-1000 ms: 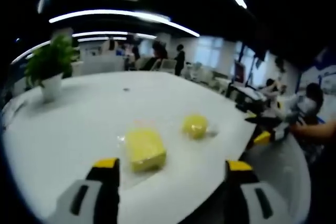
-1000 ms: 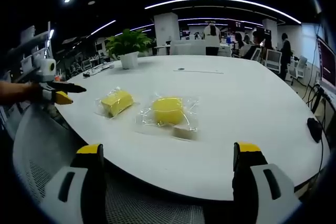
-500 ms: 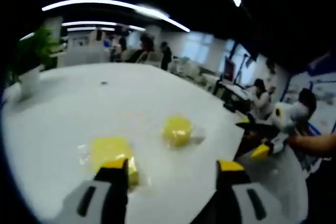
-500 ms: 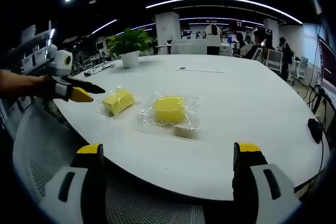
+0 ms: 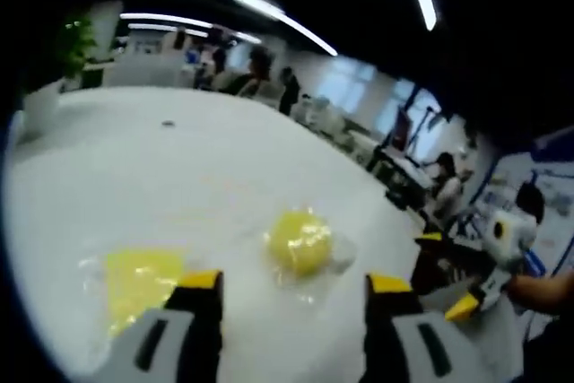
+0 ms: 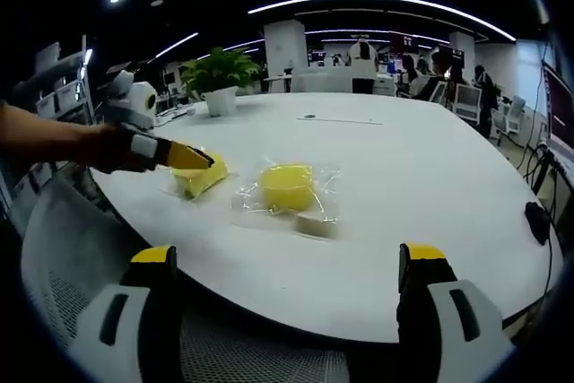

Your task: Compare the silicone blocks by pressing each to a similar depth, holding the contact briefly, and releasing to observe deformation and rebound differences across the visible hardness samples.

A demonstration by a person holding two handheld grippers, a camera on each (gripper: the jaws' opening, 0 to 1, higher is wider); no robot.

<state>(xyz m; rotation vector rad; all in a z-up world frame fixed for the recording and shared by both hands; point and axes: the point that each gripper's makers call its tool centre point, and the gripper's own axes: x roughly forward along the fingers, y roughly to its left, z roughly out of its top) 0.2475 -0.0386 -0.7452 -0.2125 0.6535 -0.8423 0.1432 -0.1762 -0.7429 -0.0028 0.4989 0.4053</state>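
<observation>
Left hand-held gripper [image 5: 285, 284] hangs released above the white surface [image 5: 161, 177], its yellow-tipped jaws spread apart with nothing between them. In the left gripper view the rectangular yellow block [image 5: 139, 282] in its clear wrap lies just beside the left jaw tip, and the round yellow block [image 5: 300, 241], also wrapped, sits on the far side of the jaws, roughly in line with the gap between them. In the right gripper view the same left hand-held gripper [image 6: 199, 160] reaches in over the rectangular yellow block [image 6: 203, 178], its yellow tips pointed at the block's top; whether they touch it cannot be told.

Right hand-held gripper [image 6: 285, 262] is released as well, jaws wide apart and holding nothing, poised off the near edge of the surface [image 6: 404, 186] above a mesh chair back [image 6: 260, 352]. From there the round yellow block [image 6: 287, 187] lies just beside the rectangular one, on the side away from the left hand-held gripper, and a small pale block [image 6: 312, 222] inside the same clear wrap lies next to the round block. A potted plant [image 6: 220, 78] stands well beyond the rectangular block, near the far edge of the surface. A dark object [image 6: 536, 219] lies on the surface far from the round block, toward the surface's other end.
</observation>
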